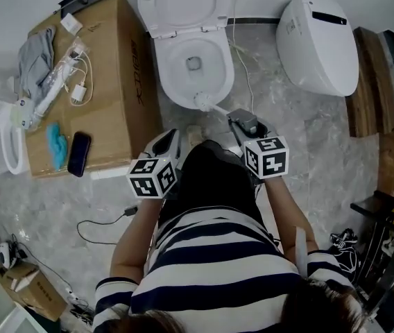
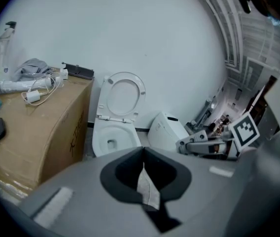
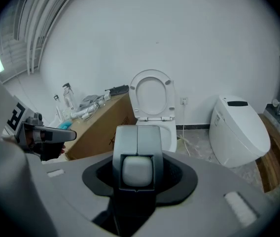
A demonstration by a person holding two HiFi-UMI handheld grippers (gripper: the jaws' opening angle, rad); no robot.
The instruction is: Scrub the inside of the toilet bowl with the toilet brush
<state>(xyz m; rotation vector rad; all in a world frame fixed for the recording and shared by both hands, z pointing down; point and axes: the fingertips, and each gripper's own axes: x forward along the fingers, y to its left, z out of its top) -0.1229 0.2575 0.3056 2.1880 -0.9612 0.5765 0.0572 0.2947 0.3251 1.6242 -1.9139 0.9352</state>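
Note:
The white toilet (image 1: pixel 176 89) stands with seat and lid raised; it also shows in the left gripper view (image 2: pixel 111 137) and, behind the jaws, in the right gripper view (image 3: pixel 168 132). The toilet brush's white head (image 1: pixel 202 102) lies at the bowl's front rim, its handle slanting back to my right gripper (image 1: pixel 242 124). That gripper (image 3: pixel 137 135) is shut on the handle, whose pale rounded end (image 3: pixel 137 171) sits between the jaws. My left gripper (image 1: pixel 167 144) hangs left of it, in front of the bowl, shut on nothing (image 2: pixel 143 154).
A big cardboard box (image 1: pixel 114 82) left of the toilet carries cables, a black phone (image 1: pixel 79 153) and a blue item. A second white toilet unit (image 1: pixel 320 44) lies on the floor at right, by wooden shelving (image 1: pixel 374 109). A cord (image 1: pixel 245 68) trails over the marble floor.

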